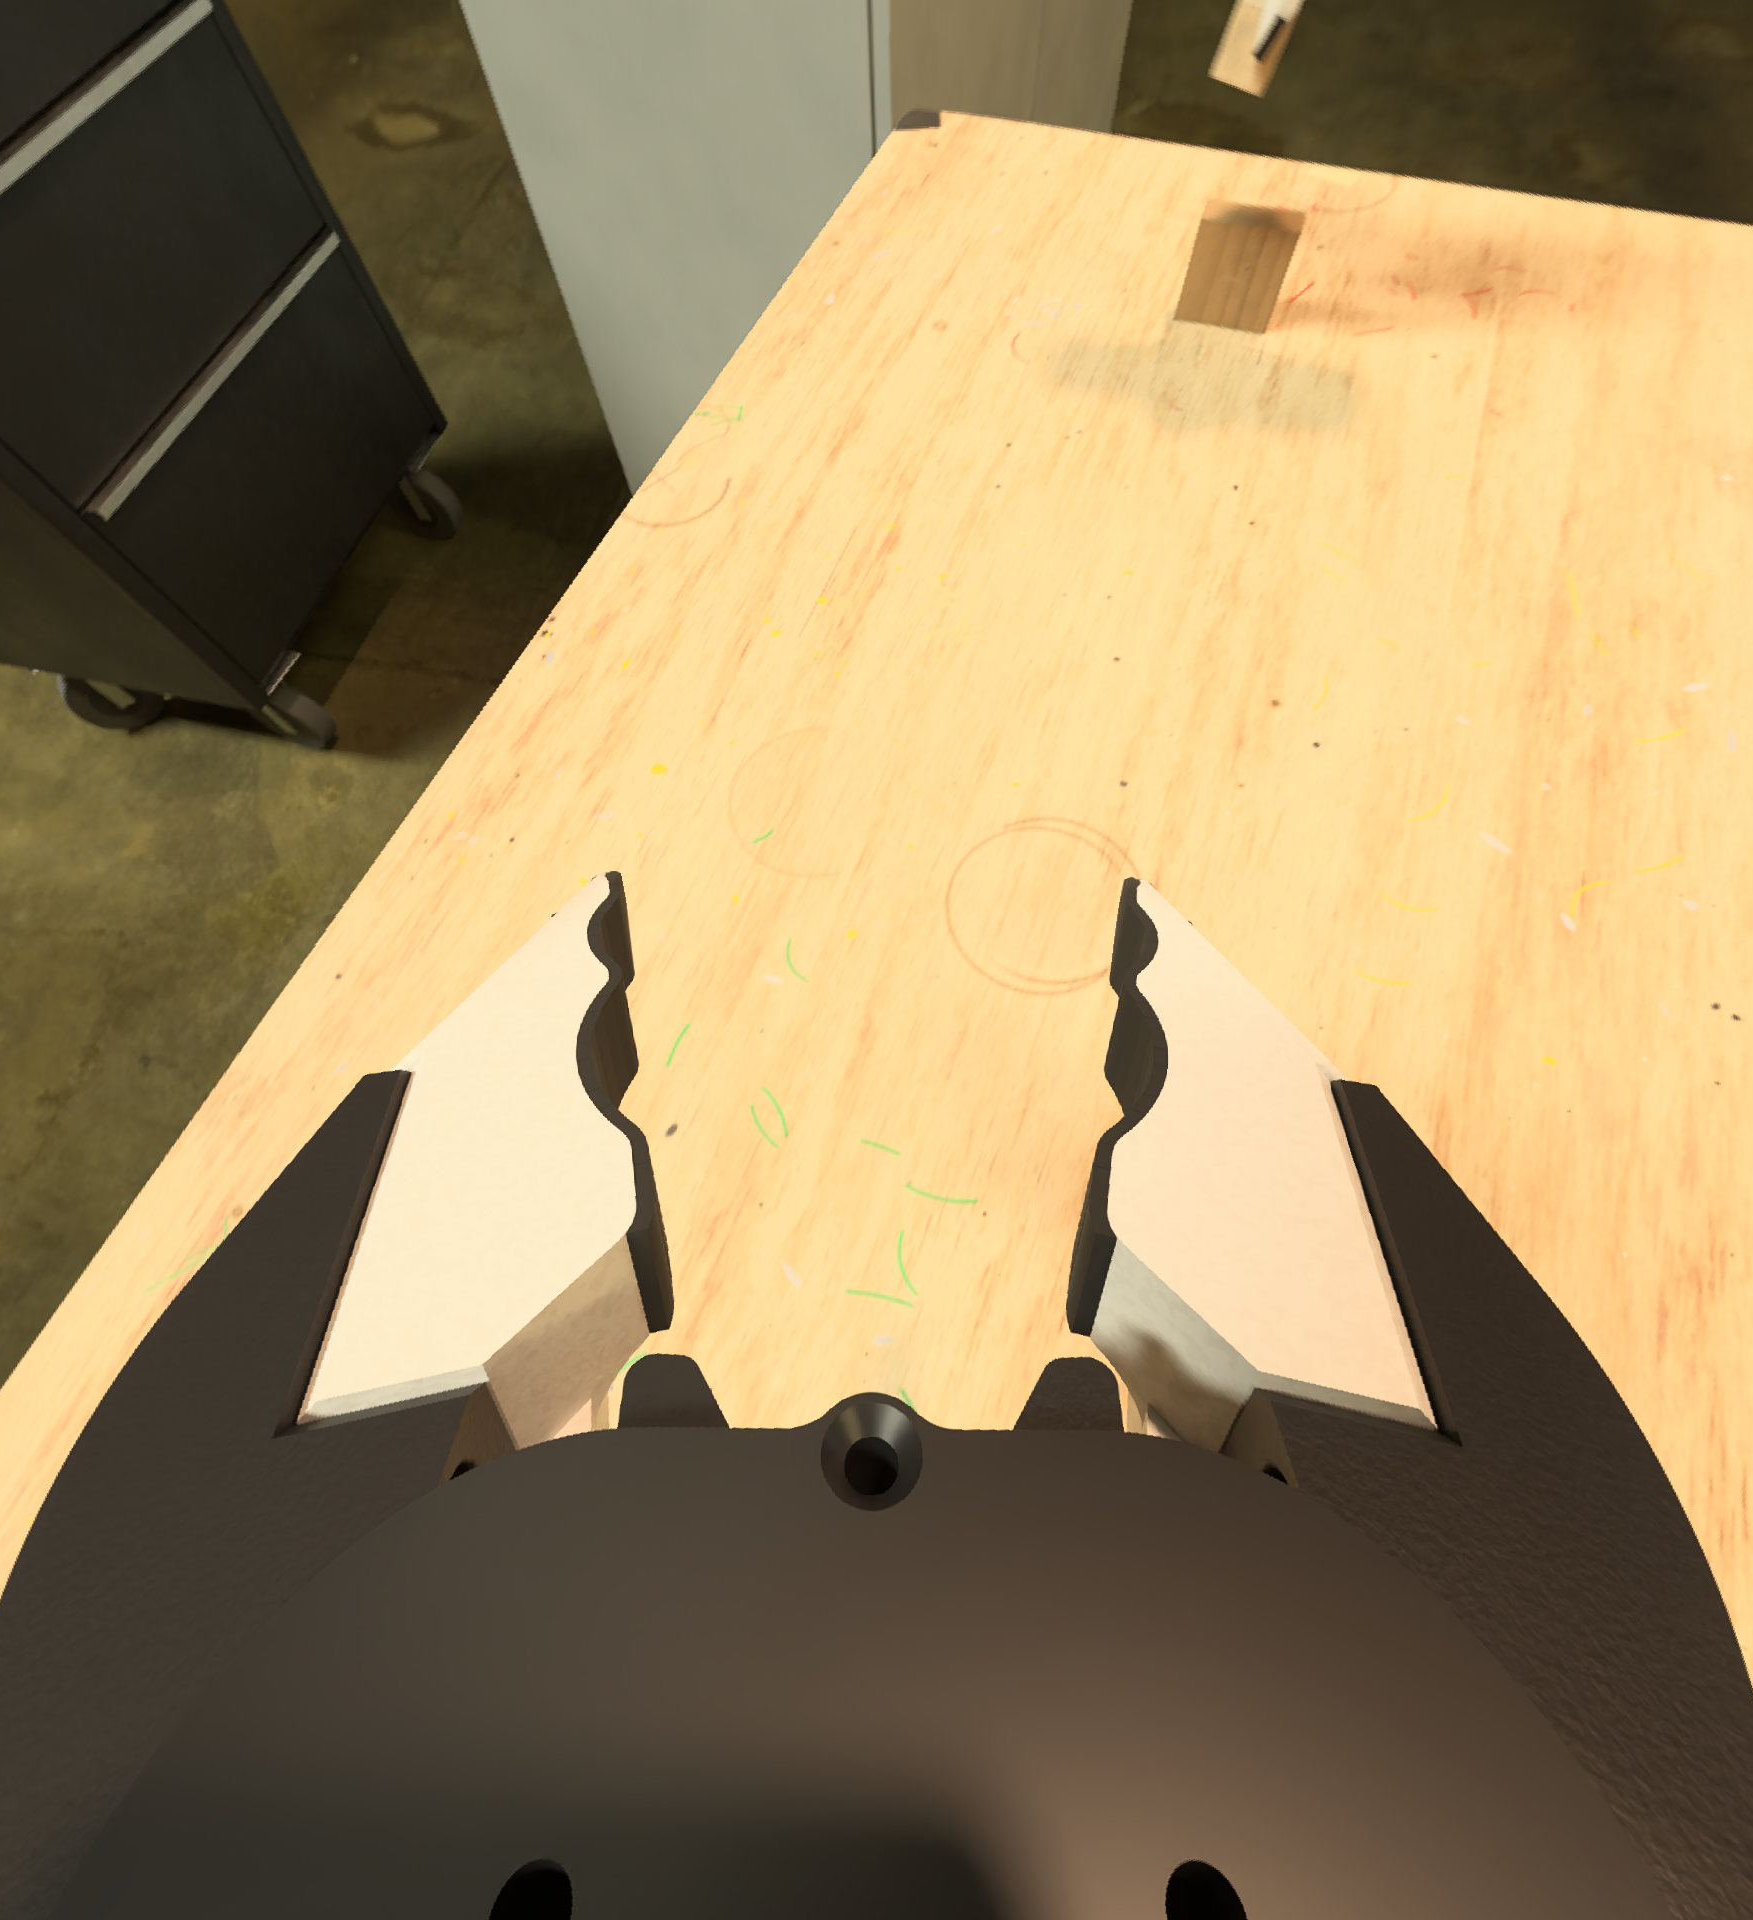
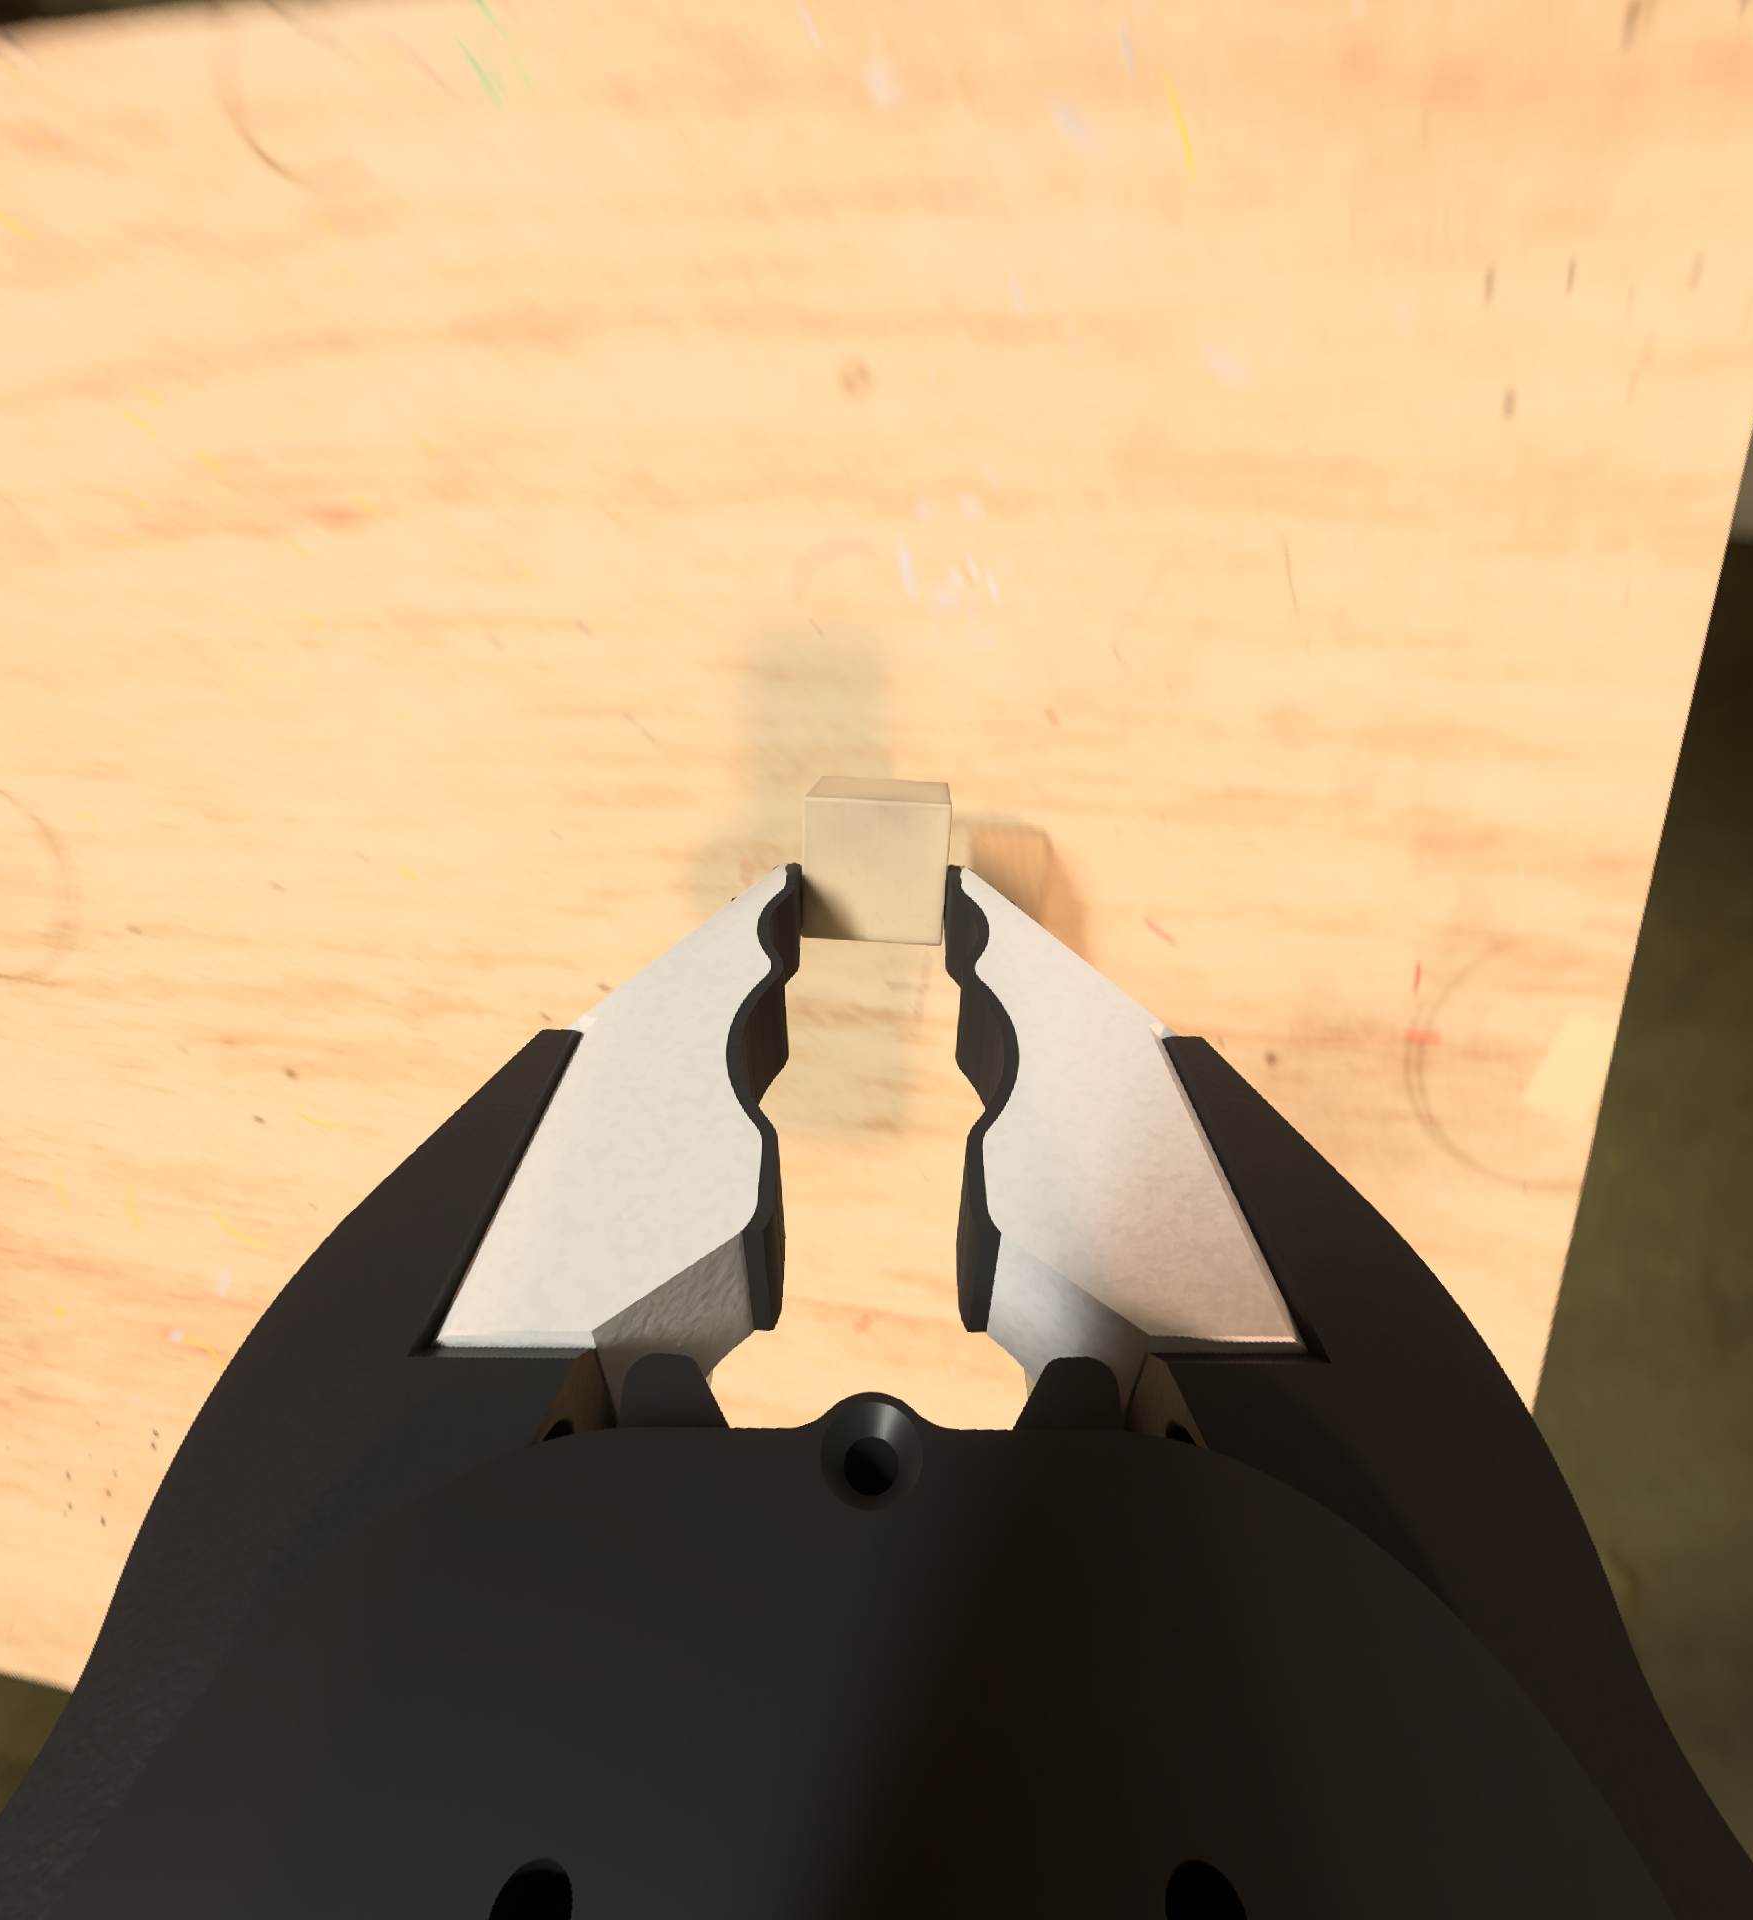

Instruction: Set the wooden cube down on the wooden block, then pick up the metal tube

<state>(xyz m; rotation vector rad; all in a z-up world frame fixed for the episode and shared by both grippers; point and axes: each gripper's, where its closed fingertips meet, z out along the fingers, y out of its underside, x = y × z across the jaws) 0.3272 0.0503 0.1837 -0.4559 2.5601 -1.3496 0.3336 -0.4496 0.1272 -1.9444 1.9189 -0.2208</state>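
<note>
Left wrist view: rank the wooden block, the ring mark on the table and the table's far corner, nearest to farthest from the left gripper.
From the left gripper:
1. Ring mark: drawn on the tabletop, right by the right-hand fingertip.
2. Wooden block: lying flat far ahead, off to the right.
3. Table's far corner: dark-capped, almost straight ahead, beyond the block.

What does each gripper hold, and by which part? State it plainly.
The right gripper holds the wooden cube, its fingertips pinching the cube's two opposite side faces. The left gripper is open and holds nothing.
</note>
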